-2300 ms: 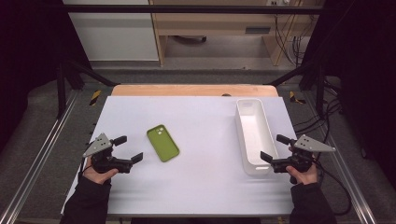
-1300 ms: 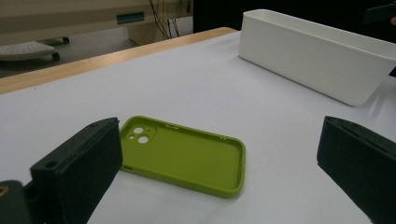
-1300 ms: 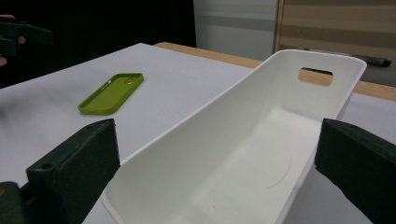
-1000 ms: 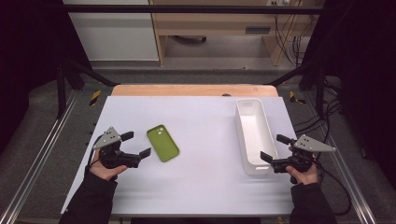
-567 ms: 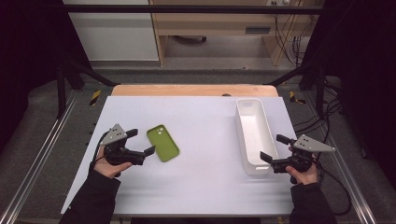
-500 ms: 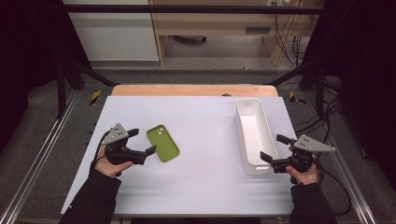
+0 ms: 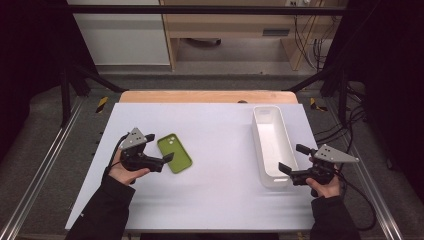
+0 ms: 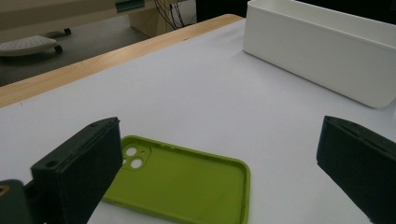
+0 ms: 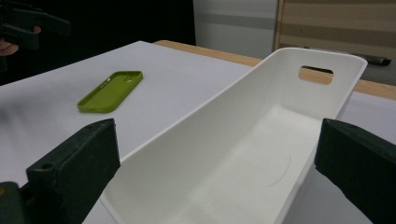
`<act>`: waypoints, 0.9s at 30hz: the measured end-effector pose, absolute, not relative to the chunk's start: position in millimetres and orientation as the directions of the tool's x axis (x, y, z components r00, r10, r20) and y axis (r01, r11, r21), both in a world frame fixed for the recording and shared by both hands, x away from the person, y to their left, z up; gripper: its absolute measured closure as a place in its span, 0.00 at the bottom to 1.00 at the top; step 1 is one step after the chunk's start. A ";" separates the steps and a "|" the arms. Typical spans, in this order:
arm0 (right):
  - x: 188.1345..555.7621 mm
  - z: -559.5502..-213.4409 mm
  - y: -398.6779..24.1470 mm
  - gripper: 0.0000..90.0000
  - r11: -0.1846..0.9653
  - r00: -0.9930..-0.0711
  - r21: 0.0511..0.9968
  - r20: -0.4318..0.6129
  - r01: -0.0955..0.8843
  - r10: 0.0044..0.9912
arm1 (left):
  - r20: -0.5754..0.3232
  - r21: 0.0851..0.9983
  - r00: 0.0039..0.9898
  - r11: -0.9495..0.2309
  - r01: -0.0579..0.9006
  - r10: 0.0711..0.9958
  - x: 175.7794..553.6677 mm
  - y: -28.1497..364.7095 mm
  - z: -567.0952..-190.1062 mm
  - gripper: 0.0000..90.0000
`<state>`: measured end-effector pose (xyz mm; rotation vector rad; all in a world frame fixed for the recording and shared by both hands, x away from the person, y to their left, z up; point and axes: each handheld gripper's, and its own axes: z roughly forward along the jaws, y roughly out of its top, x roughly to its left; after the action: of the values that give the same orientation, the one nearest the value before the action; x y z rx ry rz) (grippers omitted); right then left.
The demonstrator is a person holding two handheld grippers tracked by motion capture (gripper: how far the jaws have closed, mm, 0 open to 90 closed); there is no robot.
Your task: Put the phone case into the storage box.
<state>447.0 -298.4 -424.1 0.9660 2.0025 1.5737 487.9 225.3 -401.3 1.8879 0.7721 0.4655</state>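
Observation:
A green phone case lies flat on the white table, inner side up, left of centre. My left gripper is open at the case's left edge, with one jaw over its near corner. In the left gripper view the case lies low between the two wide-apart jaws of the left gripper, camera holes toward the left jaw. My right gripper is open at the near end of a long white bin. The right gripper view looks into the empty bin between the right gripper jaws.
The white bin stands lengthwise on the table's right side, with a handle slot in its far end. A wooden strip borders the table's far edge. Metal rails run along both sides. The left hand's gripper shows far off beyond the case.
My left gripper has moved right and slightly forward from the table's left edge up to the phone case. The right gripper, the case and the bin have stayed put.

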 end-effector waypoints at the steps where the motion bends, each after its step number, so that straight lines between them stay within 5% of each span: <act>1: 447.0 -424.1 -298.4 0.01 0.120 -0.673 0.957 0.094 0.265 0.733 | -0.013 0.905 0.722 -0.299 0.304 0.692 488.7 224.0 -400.8 0.00; 14: 447.1 -424.2 -298.2 0.01 0.121 -0.674 0.956 0.094 0.265 0.732 | 0.035 0.886 0.728 -0.358 0.294 0.684 497.4 205.1 -394.8 0.06; 27: 446.9 -423.9 -298.6 0.01 0.118 -0.673 0.957 0.096 0.266 0.733 | 0.060 0.871 0.708 -0.383 0.308 0.704 509.2 193.9 -395.5 0.25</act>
<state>446.9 -298.6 -423.9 0.9678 2.0020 1.5764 509.2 193.9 -395.5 1.9786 0.7761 0.5338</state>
